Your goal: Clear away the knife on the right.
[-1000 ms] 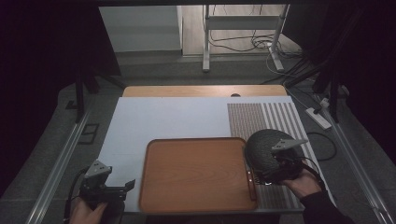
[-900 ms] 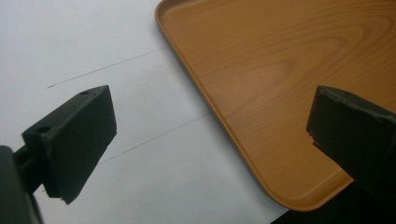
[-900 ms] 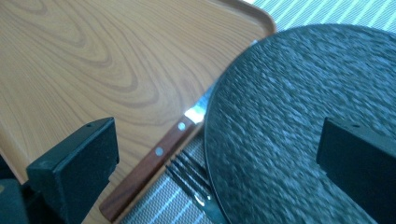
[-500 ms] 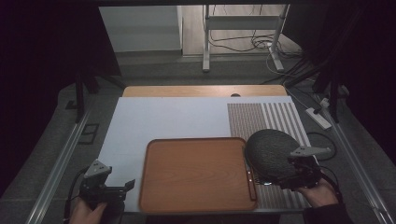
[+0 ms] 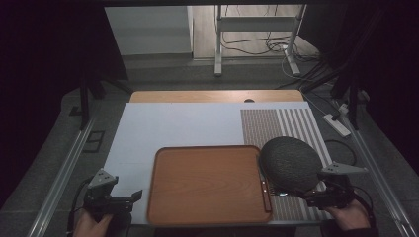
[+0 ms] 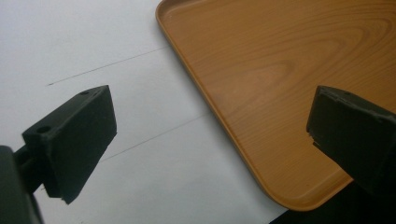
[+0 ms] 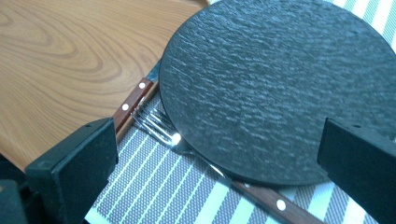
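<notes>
The wooden tray (image 5: 207, 185) lies empty near the front edge of the counter (image 5: 173, 128), probably waiting to receive things. Just right of the tray, on the striped placemat (image 5: 296, 123), sits a dark round plate (image 5: 289, 165). It partly covers a fork (image 7: 159, 126), and a knife (image 7: 133, 103) with a wooden handle lies against the tray's right rim.

The right tongs (image 7: 217, 154) are wide apart, holding nothing, and point at the near edge of the plate, likely for a grasp. The left tongs (image 6: 210, 144) are also apart and empty, hovering over the tray's front left corner.
</notes>
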### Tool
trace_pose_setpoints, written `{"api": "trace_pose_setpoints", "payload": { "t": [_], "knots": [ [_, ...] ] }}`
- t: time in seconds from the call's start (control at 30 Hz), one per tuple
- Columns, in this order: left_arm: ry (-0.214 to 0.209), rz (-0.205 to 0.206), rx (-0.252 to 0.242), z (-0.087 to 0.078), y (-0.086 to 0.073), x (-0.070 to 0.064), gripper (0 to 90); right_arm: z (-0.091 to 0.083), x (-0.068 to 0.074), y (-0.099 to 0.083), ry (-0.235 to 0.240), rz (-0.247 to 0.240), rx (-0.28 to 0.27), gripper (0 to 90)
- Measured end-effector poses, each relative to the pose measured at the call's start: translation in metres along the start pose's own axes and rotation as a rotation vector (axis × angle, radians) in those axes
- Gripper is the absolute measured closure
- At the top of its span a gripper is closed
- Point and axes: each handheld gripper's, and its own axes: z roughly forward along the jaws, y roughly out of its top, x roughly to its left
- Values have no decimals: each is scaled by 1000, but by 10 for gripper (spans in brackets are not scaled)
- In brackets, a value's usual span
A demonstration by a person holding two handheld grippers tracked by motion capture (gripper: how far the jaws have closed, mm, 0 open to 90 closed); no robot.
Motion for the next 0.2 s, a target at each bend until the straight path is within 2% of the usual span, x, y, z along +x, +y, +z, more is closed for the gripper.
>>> {"api": "trace_pose_setpoints", "payload": {
  "t": [0.07, 0.2],
  "knots": [
    [0, 1, 1, 0, 0, 0, 25, -2, 0, -1, -3, 4, -14, 0],
    [1, 3, 4, 1, 1, -1, 25, -1, 1, -1, -8, -9, -5, 0]
  ]
}}
